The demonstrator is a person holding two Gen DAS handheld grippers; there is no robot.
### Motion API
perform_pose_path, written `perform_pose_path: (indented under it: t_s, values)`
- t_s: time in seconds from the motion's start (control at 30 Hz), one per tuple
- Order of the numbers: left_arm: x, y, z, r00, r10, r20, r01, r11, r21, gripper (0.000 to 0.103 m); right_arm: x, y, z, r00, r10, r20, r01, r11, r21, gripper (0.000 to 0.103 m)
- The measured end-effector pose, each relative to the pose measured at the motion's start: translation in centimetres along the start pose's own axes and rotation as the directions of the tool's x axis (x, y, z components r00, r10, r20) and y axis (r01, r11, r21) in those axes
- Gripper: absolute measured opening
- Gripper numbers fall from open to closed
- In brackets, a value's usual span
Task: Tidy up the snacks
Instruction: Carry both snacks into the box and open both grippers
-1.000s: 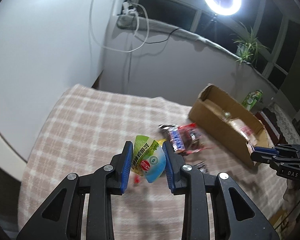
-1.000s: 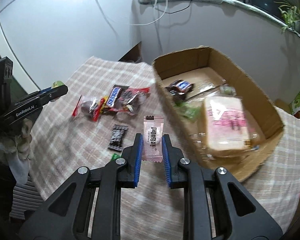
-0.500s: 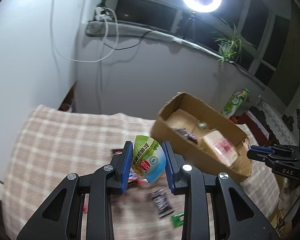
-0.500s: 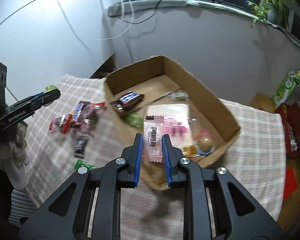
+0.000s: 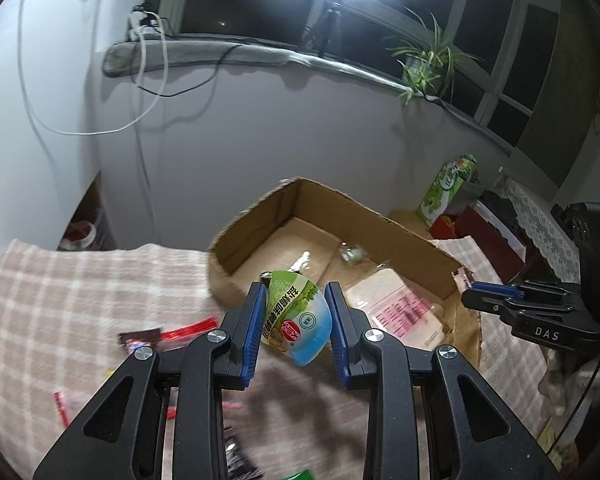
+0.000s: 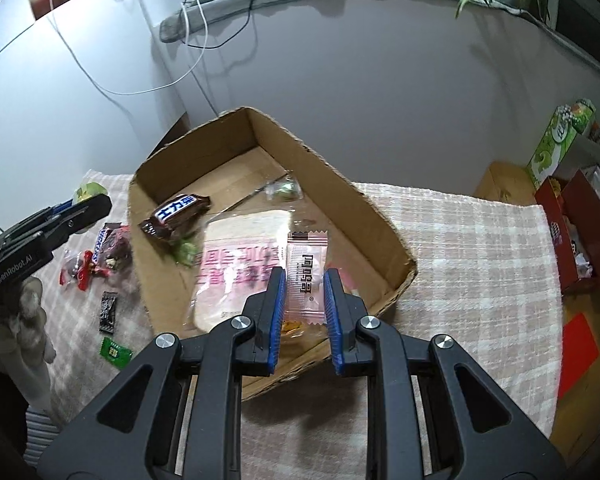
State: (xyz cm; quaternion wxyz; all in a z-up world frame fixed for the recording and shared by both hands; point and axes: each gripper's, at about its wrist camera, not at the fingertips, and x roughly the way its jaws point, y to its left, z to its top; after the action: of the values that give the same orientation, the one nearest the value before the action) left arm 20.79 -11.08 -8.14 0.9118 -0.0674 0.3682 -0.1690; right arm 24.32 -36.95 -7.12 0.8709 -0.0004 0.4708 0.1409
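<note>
Both grippers have swung from the scattered snacks toward the cardboard box (image 6: pixel 384 220): the right gripper (image 6: pixel 304 300), pinching a pink sachet (image 6: pixel 306 276), now hangs over the box's centre; the left gripper (image 5: pixel 296 320), clamping a green-and-blue packet (image 5: pixel 298 320), nears its near-left wall. Release looks next.

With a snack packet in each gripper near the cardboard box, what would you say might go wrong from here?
1. The left gripper pinches the green packet while near the box's near wall; released now, it may land on the tablecloth.
2. The right gripper holds the pink packet over the bread bag; it could slide off.
</note>
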Motion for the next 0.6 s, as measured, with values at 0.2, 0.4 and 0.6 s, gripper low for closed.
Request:
perform_pose_path:
  t_s: [0.2,0.4,0.6]
  values:
    - [2.2,-1.6,0.2,0.999,-0.012,-0.035,0.012,1.000,0.017,0.029,1.0,-0.7,0.3,1.000,-0.005,-0.013,0.005,1.000,0.003,0.020]
    - [3.5,-2.6,0.2,0.998,-0.015,-0.059,0.016,1.000,0.025,0.029,1.8,-1.1,0.2,1.000,0.003,-0.024,-0.003,1.000,0.009,0.020]
    - [4.1,-3.1,0.5,0.998,-0.019,-0.067,0.022,0.999,0.038,0.031,1.8,-0.9,0.2,1.000,0.005,-0.019,-0.005,1.000,0.004,0.021]
